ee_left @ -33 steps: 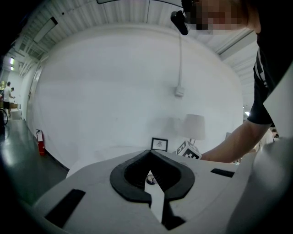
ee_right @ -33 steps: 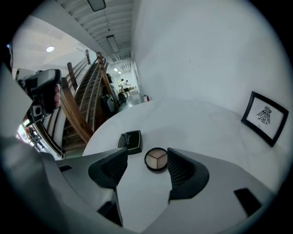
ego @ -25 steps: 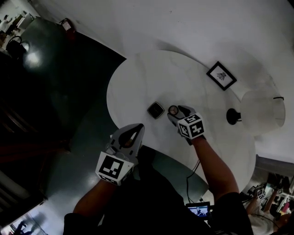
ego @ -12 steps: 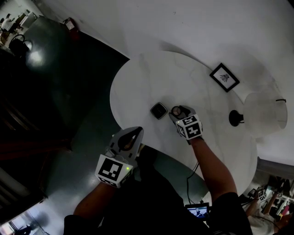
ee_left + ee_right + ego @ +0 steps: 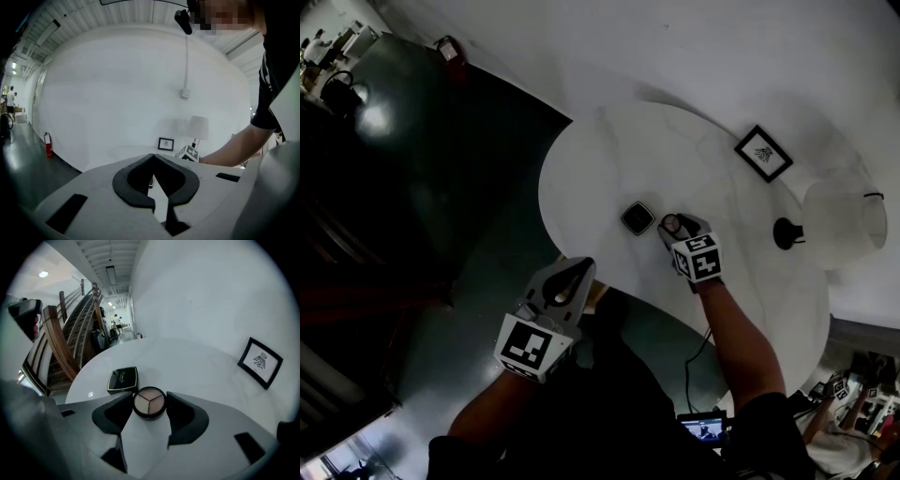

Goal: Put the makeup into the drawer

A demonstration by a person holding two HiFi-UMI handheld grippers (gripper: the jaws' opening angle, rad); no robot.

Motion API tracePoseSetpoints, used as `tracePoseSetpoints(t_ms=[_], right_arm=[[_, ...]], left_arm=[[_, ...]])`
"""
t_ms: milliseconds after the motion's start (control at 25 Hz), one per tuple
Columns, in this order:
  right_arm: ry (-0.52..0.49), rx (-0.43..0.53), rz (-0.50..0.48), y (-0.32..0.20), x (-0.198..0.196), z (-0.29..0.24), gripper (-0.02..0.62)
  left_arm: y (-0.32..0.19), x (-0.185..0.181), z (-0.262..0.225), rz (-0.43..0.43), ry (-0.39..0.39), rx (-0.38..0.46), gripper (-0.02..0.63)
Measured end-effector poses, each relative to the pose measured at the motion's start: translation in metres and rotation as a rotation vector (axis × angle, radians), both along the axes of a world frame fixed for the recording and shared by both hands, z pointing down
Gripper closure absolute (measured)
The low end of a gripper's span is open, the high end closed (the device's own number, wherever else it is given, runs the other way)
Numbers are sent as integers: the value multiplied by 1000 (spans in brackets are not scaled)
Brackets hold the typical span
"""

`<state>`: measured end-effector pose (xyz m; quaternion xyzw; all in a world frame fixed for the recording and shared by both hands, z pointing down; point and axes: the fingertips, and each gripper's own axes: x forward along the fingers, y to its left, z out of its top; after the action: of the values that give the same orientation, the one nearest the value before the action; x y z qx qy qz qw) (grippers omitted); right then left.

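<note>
Jaws of right gripper clamp round three-shade compact on white round table, centre of head view. Black square compact just left of it. Left gripper closed, empty, lower left, near table edge.

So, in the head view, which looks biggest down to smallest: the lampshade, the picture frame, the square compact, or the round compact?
1. lampshade, clearly largest
2. picture frame
3. square compact
4. round compact, only a little smaller-looking than the square one
</note>
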<state>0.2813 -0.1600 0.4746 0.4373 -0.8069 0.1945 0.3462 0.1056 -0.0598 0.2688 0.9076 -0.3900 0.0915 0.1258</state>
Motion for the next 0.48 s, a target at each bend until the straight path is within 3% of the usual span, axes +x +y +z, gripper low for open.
tracePoseSetpoints(t_ms=[480], right_arm=[[-15, 32, 137, 42, -28, -24, 371]], left_arm=[[19, -58, -3, 97, 5, 11, 596]])
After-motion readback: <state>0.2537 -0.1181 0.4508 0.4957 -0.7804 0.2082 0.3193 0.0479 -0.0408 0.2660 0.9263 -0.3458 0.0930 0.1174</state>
